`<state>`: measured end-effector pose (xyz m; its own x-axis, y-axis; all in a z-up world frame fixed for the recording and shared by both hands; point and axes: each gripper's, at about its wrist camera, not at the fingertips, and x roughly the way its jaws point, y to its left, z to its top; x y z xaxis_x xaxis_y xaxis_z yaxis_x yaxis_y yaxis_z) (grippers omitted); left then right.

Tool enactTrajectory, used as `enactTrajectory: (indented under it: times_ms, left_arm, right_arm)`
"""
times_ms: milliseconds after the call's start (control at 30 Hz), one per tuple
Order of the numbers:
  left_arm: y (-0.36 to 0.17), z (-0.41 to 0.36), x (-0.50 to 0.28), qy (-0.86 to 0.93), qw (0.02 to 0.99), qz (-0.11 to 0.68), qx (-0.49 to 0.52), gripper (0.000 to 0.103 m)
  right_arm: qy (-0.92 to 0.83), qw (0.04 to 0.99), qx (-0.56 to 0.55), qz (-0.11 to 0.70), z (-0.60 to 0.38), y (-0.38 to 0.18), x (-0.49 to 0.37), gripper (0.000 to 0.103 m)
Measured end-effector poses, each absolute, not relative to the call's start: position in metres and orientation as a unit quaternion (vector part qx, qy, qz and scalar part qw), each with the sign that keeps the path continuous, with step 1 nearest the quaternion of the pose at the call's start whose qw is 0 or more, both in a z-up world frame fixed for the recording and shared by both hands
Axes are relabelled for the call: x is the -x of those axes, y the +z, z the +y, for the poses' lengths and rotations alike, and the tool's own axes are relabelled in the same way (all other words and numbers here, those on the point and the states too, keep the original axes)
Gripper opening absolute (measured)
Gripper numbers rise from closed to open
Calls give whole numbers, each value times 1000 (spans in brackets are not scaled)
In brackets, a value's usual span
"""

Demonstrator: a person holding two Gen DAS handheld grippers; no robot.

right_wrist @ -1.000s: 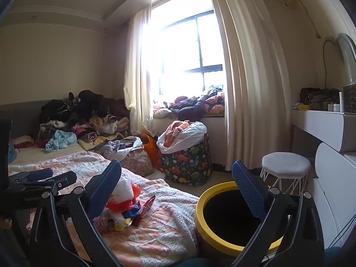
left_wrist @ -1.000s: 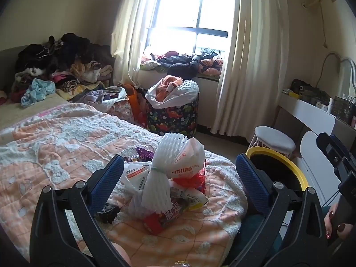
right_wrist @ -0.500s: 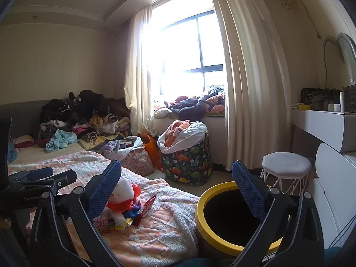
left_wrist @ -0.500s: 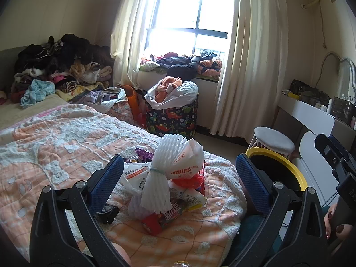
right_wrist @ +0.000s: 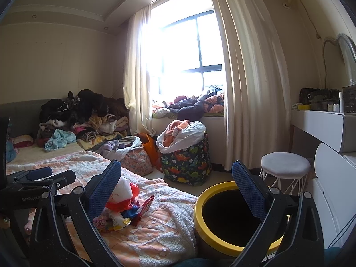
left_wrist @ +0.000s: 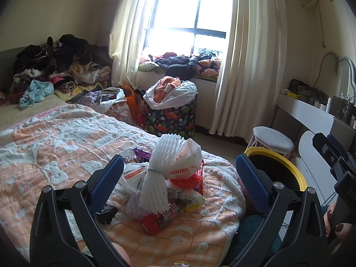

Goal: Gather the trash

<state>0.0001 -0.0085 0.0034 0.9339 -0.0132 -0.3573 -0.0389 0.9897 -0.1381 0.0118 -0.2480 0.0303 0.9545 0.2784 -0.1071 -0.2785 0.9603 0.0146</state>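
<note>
Sunlight from the window [left_wrist: 189,17] floods a bedroom where clothes are heaped on the bed, and the quilt [left_wrist: 55,144] near its foot carries the trash pile [left_wrist: 164,189]: white foam netting [left_wrist: 160,178], a plastic bag [left_wrist: 184,162], red wrappers. Almost nothing has changed over the last second; both views have only drifted a shade, so collecting has not started. The left gripper [left_wrist: 178,182] hangs just above the pile with its jaws spread wide, the netting standing between the blue pads [left_wrist: 106,178], though I cannot tell whether they are level with it yet. The right gripper [right_wrist: 175,191] is also spread and holding nothing, the bin [right_wrist: 222,242] directly ahead of it and below, the same pile off to its left. My guess is that the left one needs to drop and close on the netting or bag, then swing right to the bin, which stands just beside the bed's edge. Loose wrappers under the bag may well stay behind.
</note>
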Motion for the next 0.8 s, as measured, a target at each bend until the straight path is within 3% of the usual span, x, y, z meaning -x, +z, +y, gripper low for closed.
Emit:
enactTrajectory:
  times_ms: [800]
  left_arm:
    - [10,-17,0,3,981,181,69,93]
  right_arm:
    - [140,989,0,54,-248,31,-12,97]
